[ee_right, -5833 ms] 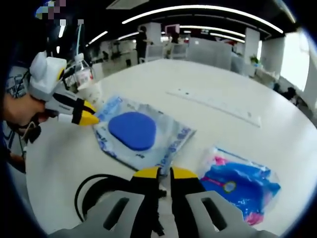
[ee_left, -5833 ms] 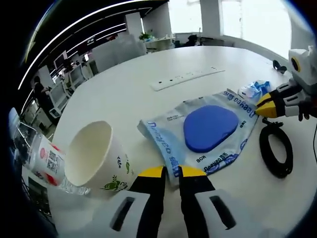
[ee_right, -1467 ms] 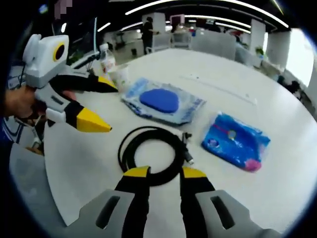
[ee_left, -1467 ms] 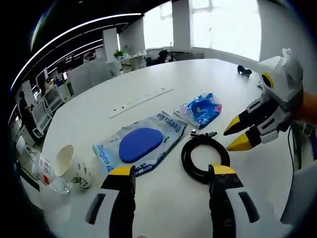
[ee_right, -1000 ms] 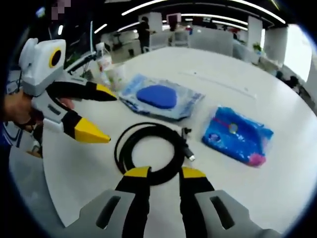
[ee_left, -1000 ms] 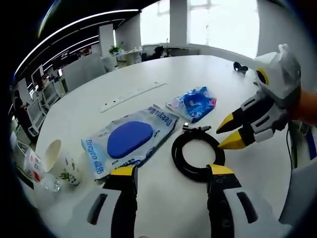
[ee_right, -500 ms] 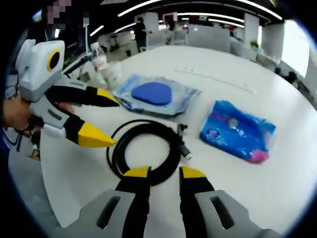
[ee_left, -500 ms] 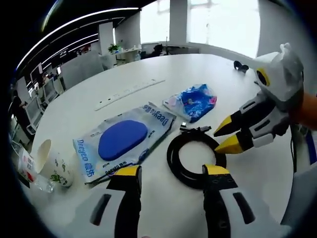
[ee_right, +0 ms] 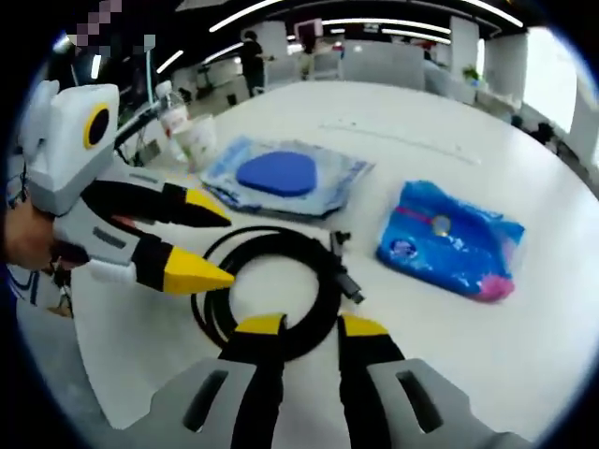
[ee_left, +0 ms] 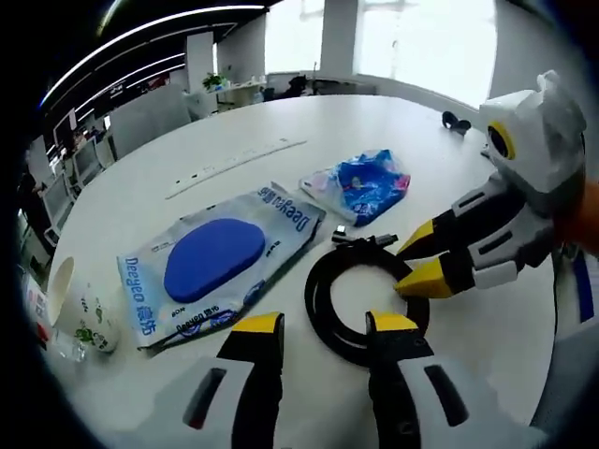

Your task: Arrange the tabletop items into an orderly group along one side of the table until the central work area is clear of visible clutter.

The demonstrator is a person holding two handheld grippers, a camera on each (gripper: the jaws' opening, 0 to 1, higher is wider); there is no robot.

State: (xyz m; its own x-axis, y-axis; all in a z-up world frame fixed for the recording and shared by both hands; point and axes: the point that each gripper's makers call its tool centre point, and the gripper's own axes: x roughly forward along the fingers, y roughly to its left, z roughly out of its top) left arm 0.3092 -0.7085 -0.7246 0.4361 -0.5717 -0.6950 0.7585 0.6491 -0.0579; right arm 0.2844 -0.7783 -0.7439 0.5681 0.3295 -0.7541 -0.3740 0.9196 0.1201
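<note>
A black coiled cable (ee_left: pixel 318 304) lies on the white table (ee_left: pixel 187 112) just ahead of my left gripper (ee_left: pixel 325 325), which is open with the coil's near arc between its yellow tips. My right gripper (ee_left: pixel 412 259) comes in from the right, open, its tips over the coil's far side. In the right gripper view the cable (ee_right: pixel 326 297) has its near arc between my right gripper's (ee_right: pixel 311 325) open jaws, and the left gripper (ee_right: pixel 225 246) hangs open over the coil's left side. A blue pad package (ee_left: pixel 220 262) and a blue packet (ee_left: pixel 360 185) lie beyond.
A paper cup (ee_left: pixel 80 304) and a plastic bottle (ee_right: pixel 168 117) stand near the table edge beside the pad package (ee_right: pixel 281 178). The blue packet (ee_right: pixel 449 248) lies right of the cable. A white power strip (ee_left: pixel 234 159) runs across the far tabletop. A small dark object (ee_left: pixel 457 121) sits far off.
Both grippers, shut 5.8 s ago, now stand open and have closed in on the cable from opposite sides. The left jaws have narrowed a little over the last second.
</note>
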